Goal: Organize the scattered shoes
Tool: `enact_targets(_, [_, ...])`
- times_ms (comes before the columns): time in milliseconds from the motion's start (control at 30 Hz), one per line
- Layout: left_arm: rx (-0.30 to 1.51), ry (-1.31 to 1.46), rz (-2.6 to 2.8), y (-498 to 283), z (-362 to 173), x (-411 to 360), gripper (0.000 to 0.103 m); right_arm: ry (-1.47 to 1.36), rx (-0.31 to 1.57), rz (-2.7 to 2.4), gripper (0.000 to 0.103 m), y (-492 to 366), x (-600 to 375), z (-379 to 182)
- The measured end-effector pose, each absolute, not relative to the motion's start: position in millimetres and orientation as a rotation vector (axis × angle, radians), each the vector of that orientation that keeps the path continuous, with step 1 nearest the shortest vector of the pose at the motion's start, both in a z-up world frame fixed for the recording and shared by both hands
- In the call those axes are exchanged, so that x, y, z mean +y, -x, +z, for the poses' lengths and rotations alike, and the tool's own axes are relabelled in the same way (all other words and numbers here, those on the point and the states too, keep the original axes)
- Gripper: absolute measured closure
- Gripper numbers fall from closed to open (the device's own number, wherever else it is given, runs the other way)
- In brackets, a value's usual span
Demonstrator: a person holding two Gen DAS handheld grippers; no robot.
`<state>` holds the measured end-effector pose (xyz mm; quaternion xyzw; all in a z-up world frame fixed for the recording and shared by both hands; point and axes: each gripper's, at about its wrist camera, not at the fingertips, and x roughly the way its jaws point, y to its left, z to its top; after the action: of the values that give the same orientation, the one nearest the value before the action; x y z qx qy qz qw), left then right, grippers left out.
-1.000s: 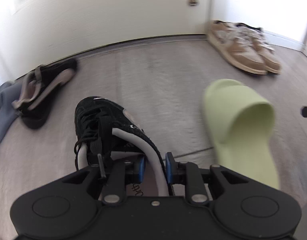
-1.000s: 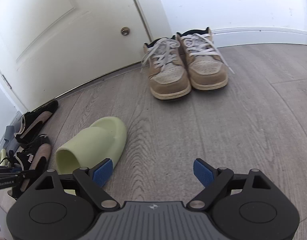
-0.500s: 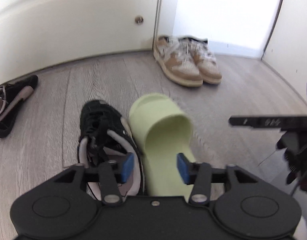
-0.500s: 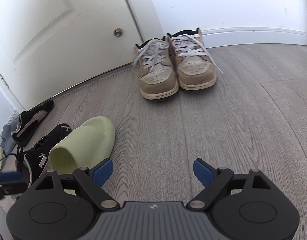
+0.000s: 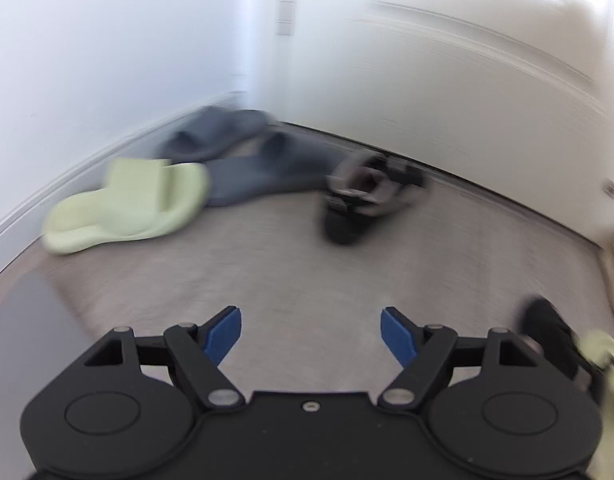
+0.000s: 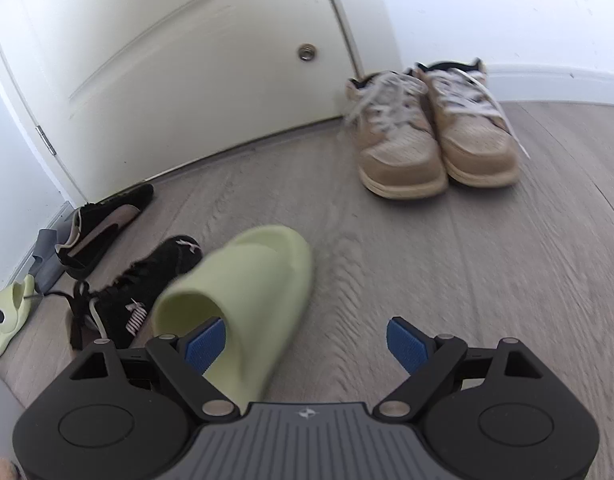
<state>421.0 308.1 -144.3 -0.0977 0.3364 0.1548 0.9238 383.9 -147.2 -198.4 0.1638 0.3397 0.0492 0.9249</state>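
Showing the white door (image 6: 179,80) and floor (image 6: 447,272): tan sneaker pair (image 6: 431,136) far right; green slide (image 6: 243,296) near, beside the black sneaker (image 6: 147,292). Right gripper (image 6: 307,346) and left gripper (image 5: 311,334) both spread, grasping nothing. No containers visible.

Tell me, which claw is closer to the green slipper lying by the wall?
Left. The left claw faces that green slipper across bare floor, open and empty. The right claw sits farther off; there the slipper is small at the view's left edge.
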Motion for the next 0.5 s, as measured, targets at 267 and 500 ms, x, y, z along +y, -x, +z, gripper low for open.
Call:
enact_targets(267, [0.638,0.285,0.441,-464.2,-160.8,425.1,0.025,-0.270,0.586,0.240,0.014,-424.0,-60.3,-162.4])
enact_targets(500, [0.599,0.214,0.476,-508.7,-167.2,521.1,0.025,-0.226,0.642,0.297,0.014,-444.0,-14.0,-161.4])
